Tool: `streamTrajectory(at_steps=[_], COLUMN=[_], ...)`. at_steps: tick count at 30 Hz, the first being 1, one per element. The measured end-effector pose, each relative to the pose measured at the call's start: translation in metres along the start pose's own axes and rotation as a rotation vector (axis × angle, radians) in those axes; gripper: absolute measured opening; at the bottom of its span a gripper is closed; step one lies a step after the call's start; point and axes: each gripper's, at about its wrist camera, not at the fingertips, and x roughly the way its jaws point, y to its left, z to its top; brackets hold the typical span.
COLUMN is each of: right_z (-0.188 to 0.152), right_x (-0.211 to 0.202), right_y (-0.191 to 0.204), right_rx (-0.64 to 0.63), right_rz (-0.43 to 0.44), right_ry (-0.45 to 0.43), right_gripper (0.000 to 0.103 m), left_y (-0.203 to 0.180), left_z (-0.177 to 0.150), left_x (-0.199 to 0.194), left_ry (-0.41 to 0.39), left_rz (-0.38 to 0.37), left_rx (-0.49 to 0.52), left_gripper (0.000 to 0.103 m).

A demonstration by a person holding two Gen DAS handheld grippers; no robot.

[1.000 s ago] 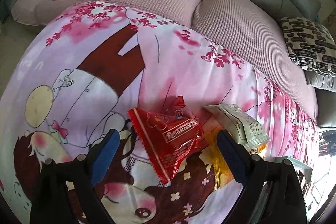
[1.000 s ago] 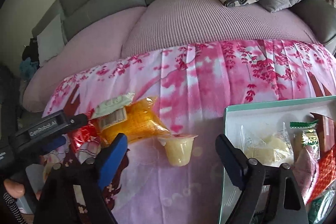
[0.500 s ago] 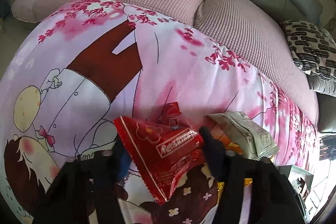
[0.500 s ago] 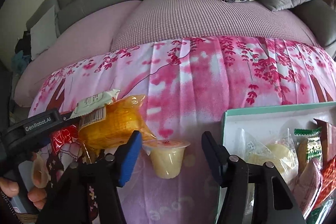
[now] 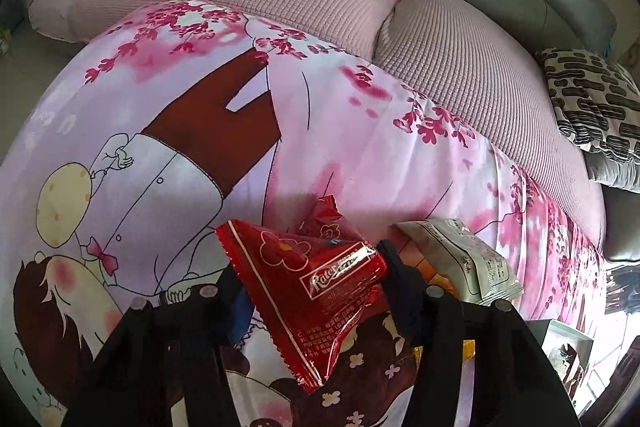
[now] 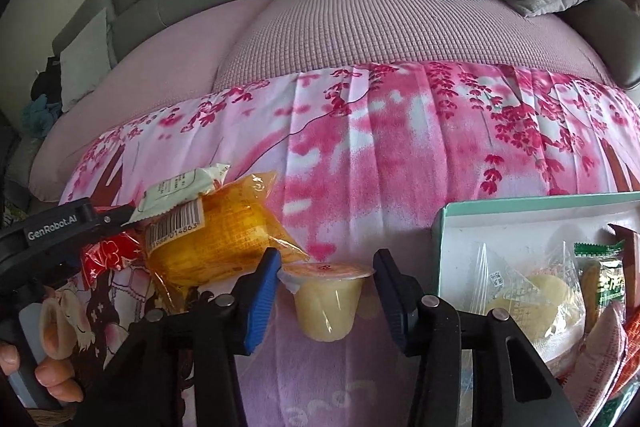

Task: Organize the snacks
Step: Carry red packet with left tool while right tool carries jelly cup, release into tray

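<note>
Left gripper (image 5: 310, 279) has its jaws clamped on the red snack packet (image 5: 320, 291), lifted for carrying. Right gripper (image 6: 326, 287) stands with jaws apart, jelly cup (image 6: 326, 301) between them, untouched; snack box (image 6: 480, 223) just right, presumably the destination.

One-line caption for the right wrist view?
Right gripper open around a jelly cup on the floral cloth, beside a snack tray.
</note>
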Motion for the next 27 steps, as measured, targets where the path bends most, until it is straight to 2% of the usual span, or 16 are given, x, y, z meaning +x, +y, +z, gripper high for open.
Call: streamTrajectory(at_steps=[11, 23, 27], right_z=[0.002, -0.008, -0.015], right_x=[-0.028, -0.082, -0.096], right_y=[0.0, -0.001, -0.004], right_rx=[0.018, 0.038, 0.046], right_rz=[0.024, 0.018, 0.005], right_ry=[-0.034, -0.081, -0.097], right_gripper=[0.05, 0.05, 0.05], left_y=[0.0, -0.015, -0.024], left_z=[-0.003, -0.016, -0.023], left_x=[-0.023, -0.074, -0.093], left_ry=[-0.024, -0.072, -0.091], left_rz=[-0.009, -0.027, -0.058], left_rx=[-0.008, 0.011, 0.034], left_gripper=[0.058, 0.058, 0.058])
